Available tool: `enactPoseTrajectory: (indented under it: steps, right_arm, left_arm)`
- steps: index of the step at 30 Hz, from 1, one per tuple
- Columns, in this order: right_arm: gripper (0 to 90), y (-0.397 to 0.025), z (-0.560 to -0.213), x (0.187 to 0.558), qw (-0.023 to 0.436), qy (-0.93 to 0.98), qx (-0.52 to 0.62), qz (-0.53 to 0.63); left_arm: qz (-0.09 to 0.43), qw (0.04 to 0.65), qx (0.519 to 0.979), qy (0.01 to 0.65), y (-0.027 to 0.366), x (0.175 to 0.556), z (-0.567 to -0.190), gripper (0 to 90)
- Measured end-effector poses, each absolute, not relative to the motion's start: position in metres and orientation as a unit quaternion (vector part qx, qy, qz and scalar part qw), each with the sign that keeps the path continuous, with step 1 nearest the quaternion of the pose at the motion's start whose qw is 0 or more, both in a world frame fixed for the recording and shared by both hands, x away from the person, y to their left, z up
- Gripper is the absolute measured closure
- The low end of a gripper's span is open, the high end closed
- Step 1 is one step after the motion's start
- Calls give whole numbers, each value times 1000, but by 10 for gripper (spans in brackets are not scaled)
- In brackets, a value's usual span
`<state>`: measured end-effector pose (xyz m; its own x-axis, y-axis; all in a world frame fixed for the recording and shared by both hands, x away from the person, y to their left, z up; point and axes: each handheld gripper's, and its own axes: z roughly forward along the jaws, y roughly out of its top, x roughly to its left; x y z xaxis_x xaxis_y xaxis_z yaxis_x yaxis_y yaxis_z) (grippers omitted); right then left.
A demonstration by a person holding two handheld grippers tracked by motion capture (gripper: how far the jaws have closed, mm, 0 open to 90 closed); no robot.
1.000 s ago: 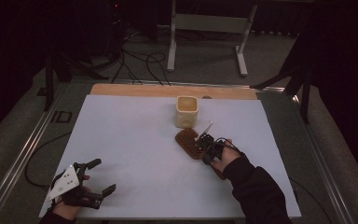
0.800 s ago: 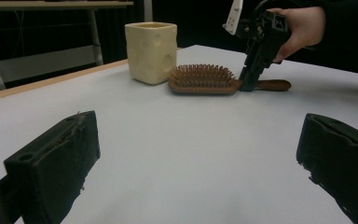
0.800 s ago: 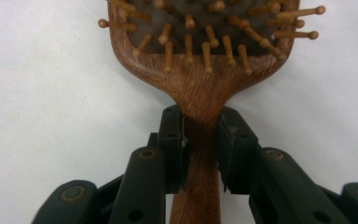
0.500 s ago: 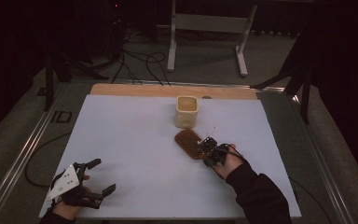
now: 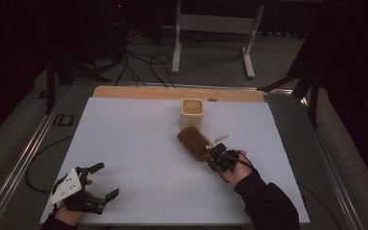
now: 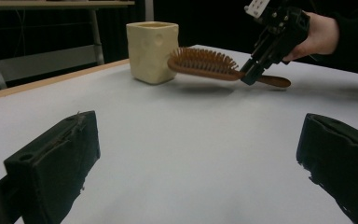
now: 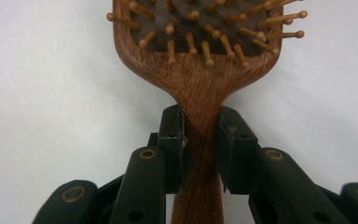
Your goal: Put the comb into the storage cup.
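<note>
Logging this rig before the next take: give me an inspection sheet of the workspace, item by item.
Surface: white table, wood strip along the far edge.
Job's things: wooden hairbrush lifted off the table, bristles up; cream cup upright beyond it.
Clutter: nothing seen.
Grippers: right gripper shut on the hairbrush's neck; left gripper open, near the front left corner.
Cables: black cables on the floor beyond the table; one at its left.
Surroundings: dark room, metal stand behind.
</note>
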<state>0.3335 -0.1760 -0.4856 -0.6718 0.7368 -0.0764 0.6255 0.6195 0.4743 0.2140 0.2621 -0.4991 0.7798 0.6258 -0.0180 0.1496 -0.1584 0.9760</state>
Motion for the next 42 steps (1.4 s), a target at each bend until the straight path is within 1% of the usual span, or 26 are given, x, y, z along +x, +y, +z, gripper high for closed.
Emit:
enactPoseTrajectory:
  steps: [9,18,26,37,38,40,41,42]
  right_arm:
    - [734,-186,-480,326,145,875,371,274]
    - [734,-192,-478,319,149,864,366,311]
    - [734,-199,-478,314,142,854,369,338]
    - [734,-203,-471,307,151,837,364,379]
    - [734,-203,-470,306,157,835,363,382]
    - [734,-203,-469,306,151,833,363,389]
    - [734,-203,-469,305,159,831,362,392]
    - [734,-204,-467,306,155,830,362,394]
  left_arm:
    - [197,591,735,267,262,215,-500,1]
    - [194,589,737,269,261,215,-500,1]
    - [191,590,737,270,260,216,-500,1]
    - [182,589,739,271,258,217,-500,1]
    - [180,589,740,271,257,217,-500,1]
    - [179,588,740,272,257,218,-499,1]
    - [179,588,740,273,257,218,-499,1]
    - [177,588,740,273,256,218,-499,1]
